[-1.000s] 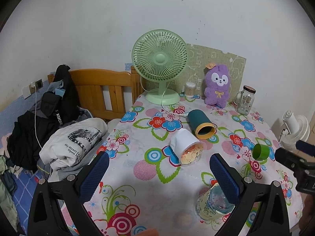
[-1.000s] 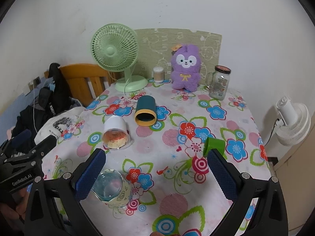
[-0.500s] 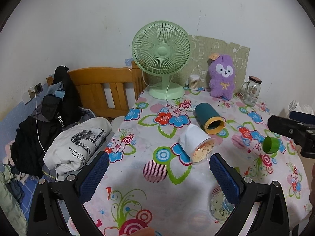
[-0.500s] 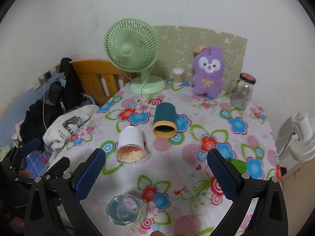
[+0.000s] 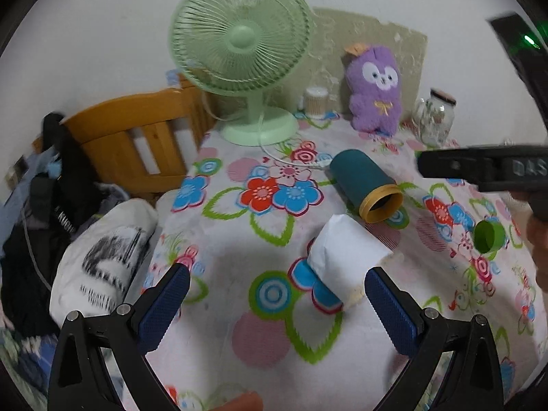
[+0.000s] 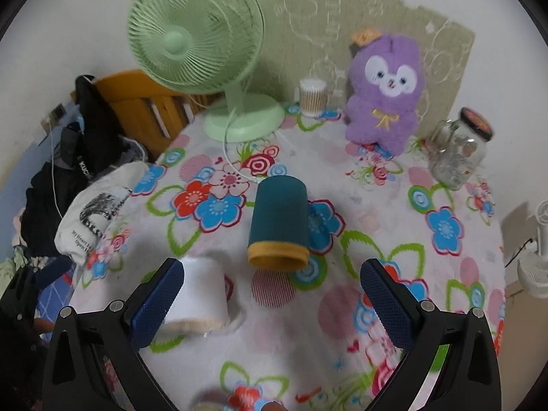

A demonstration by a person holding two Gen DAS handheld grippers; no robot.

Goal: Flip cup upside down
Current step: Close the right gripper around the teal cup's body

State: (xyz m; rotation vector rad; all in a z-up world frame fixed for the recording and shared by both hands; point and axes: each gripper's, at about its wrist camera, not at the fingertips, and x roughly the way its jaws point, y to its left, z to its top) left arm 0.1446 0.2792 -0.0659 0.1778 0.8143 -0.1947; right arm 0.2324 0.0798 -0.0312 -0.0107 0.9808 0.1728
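Floral-clothed surface: teal cup lying on its side, yellow rim nearest; white cup on its side beside the right gripper's spread left finger; green fan, purple plush, glass jar behind.

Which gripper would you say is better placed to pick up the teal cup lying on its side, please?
Right, probably. The teal cup lies centred just ahead of the open right gripper, between its fingers' lines. The open left gripper faces the white cup instead, with the teal one farther off to its right.

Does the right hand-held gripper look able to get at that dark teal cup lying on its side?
Probably yes. The right hand-held gripper is open, and the teal cup lies straight ahead between its fingers with bare tablecloth before it; the white cup sits off to the left.
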